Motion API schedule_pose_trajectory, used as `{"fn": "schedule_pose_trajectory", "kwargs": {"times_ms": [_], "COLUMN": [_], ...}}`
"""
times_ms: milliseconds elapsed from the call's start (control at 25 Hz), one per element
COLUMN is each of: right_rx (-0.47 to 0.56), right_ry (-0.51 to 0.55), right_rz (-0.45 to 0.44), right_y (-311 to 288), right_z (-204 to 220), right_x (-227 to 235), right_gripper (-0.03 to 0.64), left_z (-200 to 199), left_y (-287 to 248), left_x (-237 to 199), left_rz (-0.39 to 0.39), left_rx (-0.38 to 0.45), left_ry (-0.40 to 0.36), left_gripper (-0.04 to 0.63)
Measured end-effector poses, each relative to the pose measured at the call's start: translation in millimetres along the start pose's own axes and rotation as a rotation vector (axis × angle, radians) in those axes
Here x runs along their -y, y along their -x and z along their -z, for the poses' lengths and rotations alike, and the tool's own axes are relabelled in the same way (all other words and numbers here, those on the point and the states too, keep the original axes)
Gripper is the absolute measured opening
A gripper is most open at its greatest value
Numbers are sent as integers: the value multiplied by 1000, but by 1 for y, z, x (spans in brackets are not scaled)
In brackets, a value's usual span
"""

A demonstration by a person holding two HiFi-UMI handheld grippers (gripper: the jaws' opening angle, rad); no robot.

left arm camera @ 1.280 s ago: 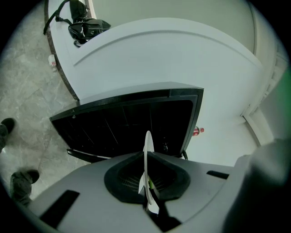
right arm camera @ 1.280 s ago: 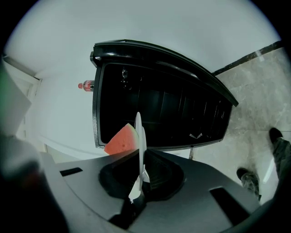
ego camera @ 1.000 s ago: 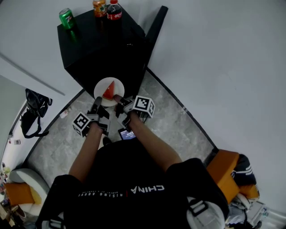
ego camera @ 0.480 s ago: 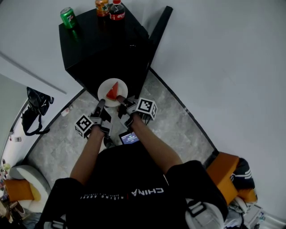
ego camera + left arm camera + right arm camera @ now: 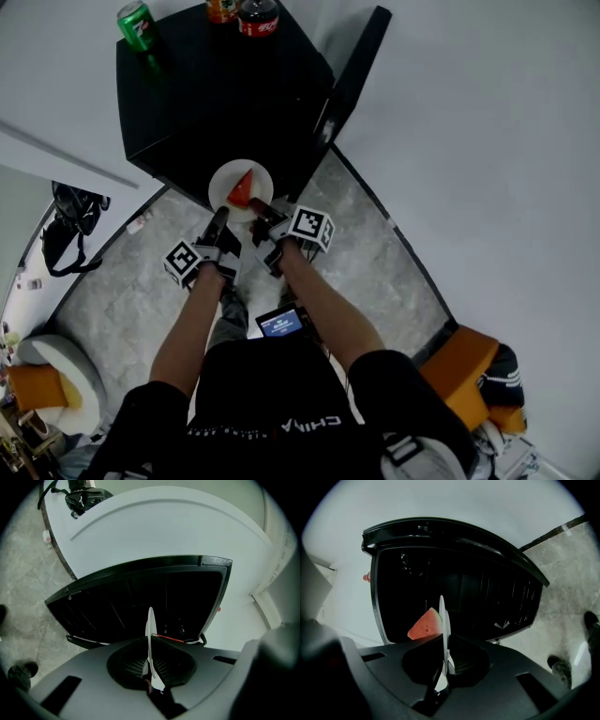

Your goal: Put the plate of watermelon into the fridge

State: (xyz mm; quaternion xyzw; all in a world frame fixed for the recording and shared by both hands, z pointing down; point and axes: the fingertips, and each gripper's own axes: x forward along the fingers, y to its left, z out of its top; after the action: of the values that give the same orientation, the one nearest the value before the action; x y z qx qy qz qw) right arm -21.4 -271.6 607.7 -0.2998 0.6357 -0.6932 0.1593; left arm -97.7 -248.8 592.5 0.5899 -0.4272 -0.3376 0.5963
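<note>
A white plate (image 5: pixel 241 187) carrying a red watermelon wedge (image 5: pixel 242 190) hangs in front of the black fridge (image 5: pixel 216 94), whose door (image 5: pixel 352 84) stands open to the right. My left gripper (image 5: pixel 219 216) is shut on the plate's near left rim, and my right gripper (image 5: pixel 259 205) is shut on its near right rim. In the left gripper view the plate (image 5: pixel 150 634) shows edge-on between the jaws, before the dark fridge interior (image 5: pixel 140 602). In the right gripper view the plate rim (image 5: pixel 442 630) is clamped likewise, with the watermelon (image 5: pixel 425 624) to its left.
On top of the fridge stand a green can (image 5: pixel 137 23), an orange can (image 5: pixel 221 9) and a cola bottle (image 5: pixel 260 17). A black bag (image 5: pixel 66 230) hangs at the left wall. The floor is grey marble (image 5: pixel 122 291). An orange seat (image 5: pixel 459 375) sits at the lower right.
Both grippers have sunk with the plate and come closer to the open fridge. The fridge now looks larger, and the grip on the plate is unchanged.
</note>
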Motion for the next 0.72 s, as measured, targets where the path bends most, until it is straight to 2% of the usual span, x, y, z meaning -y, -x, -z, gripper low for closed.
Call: {"fn": "schedule_pose_trajectory", "kwargs": {"times_ms": [320, 560, 720], "right_rx": [-14, -20, -42], "right_ry": [55, 75, 91], "right_rz": [59, 120, 129], "right_y": [-40, -68, -83], "right_z": [-36, -59, -70], "right_x": [41, 68, 80], "right_gripper": [29, 29, 29], "left_z": [-13, -26, -32], "left_y": [-41, -71, -85], "left_x": [-51, -82, -98], "left_rz": [-35, -54, -58], "left_rx": [108, 159, 209], "left_ry": [91, 89, 113], "left_gripper": [23, 21, 21]}}
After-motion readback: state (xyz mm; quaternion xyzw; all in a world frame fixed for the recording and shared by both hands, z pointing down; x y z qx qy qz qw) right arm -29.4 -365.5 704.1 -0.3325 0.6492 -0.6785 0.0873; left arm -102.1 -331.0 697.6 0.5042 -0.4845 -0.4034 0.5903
